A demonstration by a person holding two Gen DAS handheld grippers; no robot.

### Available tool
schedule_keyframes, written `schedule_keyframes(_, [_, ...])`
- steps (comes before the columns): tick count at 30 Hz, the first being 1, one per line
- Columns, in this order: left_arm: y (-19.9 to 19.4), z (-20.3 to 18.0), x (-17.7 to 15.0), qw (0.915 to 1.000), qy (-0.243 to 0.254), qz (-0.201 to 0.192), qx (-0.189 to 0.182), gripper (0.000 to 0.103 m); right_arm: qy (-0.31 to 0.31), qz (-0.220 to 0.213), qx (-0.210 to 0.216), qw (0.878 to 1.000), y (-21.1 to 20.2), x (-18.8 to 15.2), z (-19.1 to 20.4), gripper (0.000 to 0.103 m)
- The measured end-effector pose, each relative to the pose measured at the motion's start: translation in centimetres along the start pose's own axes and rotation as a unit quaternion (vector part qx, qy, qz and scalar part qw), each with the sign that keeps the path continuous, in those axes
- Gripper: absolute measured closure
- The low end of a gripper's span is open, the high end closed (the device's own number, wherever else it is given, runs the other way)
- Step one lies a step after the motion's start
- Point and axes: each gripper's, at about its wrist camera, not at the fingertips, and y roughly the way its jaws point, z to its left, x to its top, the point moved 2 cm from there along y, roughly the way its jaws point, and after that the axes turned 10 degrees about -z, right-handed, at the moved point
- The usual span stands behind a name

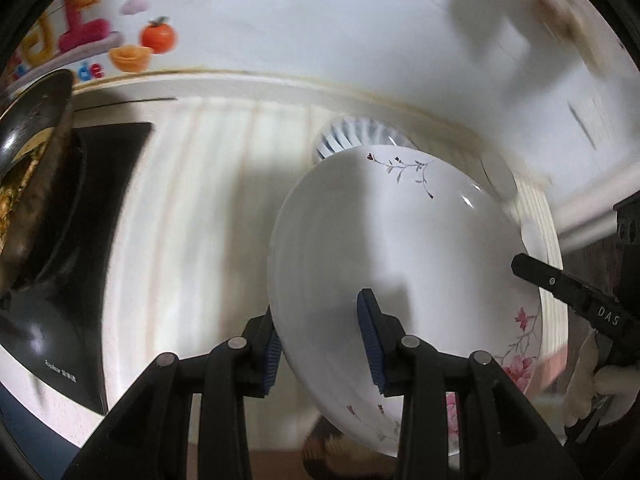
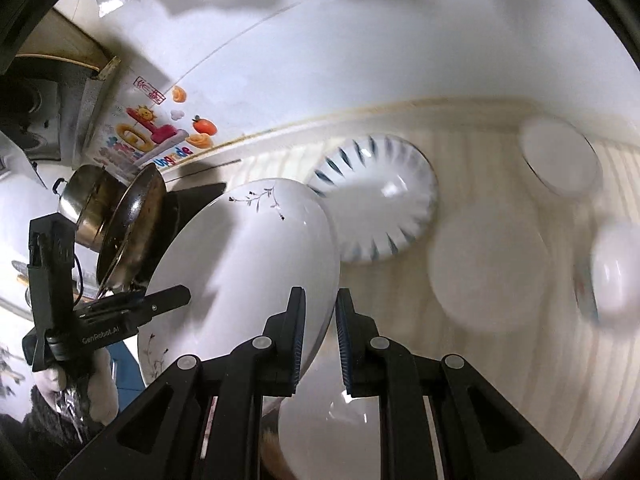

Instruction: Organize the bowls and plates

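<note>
A large white plate with pink flowers and thin twig prints [image 1: 400,240] is held tilted above the counter. My left gripper [image 1: 320,344] is shut on its near rim, one blue pad on each face. The same plate shows in the right wrist view [image 2: 248,264], with the left gripper [image 2: 132,312] at its left edge. My right gripper [image 2: 320,336] has its jaws a narrow gap apart at the plate's right rim; whether it grips is unclear. A blue-striped fluted bowl [image 2: 380,200] sits behind the plate, and also shows in the left wrist view [image 1: 360,136].
On the ribbed cream counter [image 2: 500,380] lie a plain white plate [image 2: 488,264], a small white bowl [image 2: 560,160], another bowl [image 2: 616,272] at far right and a white bowl [image 2: 336,432] under my right gripper. A steel pan and pot [image 2: 120,216] stand on the black stove [image 1: 108,184] at left.
</note>
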Motion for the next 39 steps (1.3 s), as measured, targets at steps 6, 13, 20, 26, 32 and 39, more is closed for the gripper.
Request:
schedule_keyframes(6, [1.5,-3.1,-4.4,0.9976,0.042,0.053,-0.010,0.070,0.035,0.017,-0.017,0.999,-3.5,-6.5,-3.6,0.086])
schedule_keyframes(13, [4.0,-6.0,-8.1,0.9907,0.077,0.111,-0.011,0.070,0.090,0.060,-0.029,0.994,-4.3,-11.7,-8.2,0.086])
schedule_keyframes(20, [5.7,-6.9,-9.6,0.9840,0.102,0.146,0.007,0.070,0.108,0.080,-0.033,0.990,-3.5,-14.5,-10.0,0.086])
schedule_keyframes(26, [6.4,-7.5,-10.4,0.9801,0.117,0.159,0.020,0.070,0.111,0.084,-0.040,0.989,-2.7,-15.1,-10.5,0.086])
schedule_keyframes(32, [7.2,-8.5,-11.2,0.9766,0.131,0.167,0.031,0.070,0.107,0.085,-0.058,0.989,-2.4,-14.7,-11.0,0.086])
schedule_keyframes(39, [7.9,-9.3,-12.2,0.9743,0.138,0.173,0.042,0.070,0.101,0.088,-0.073,0.988,-2.5,-14.5,-11.4,0.086])
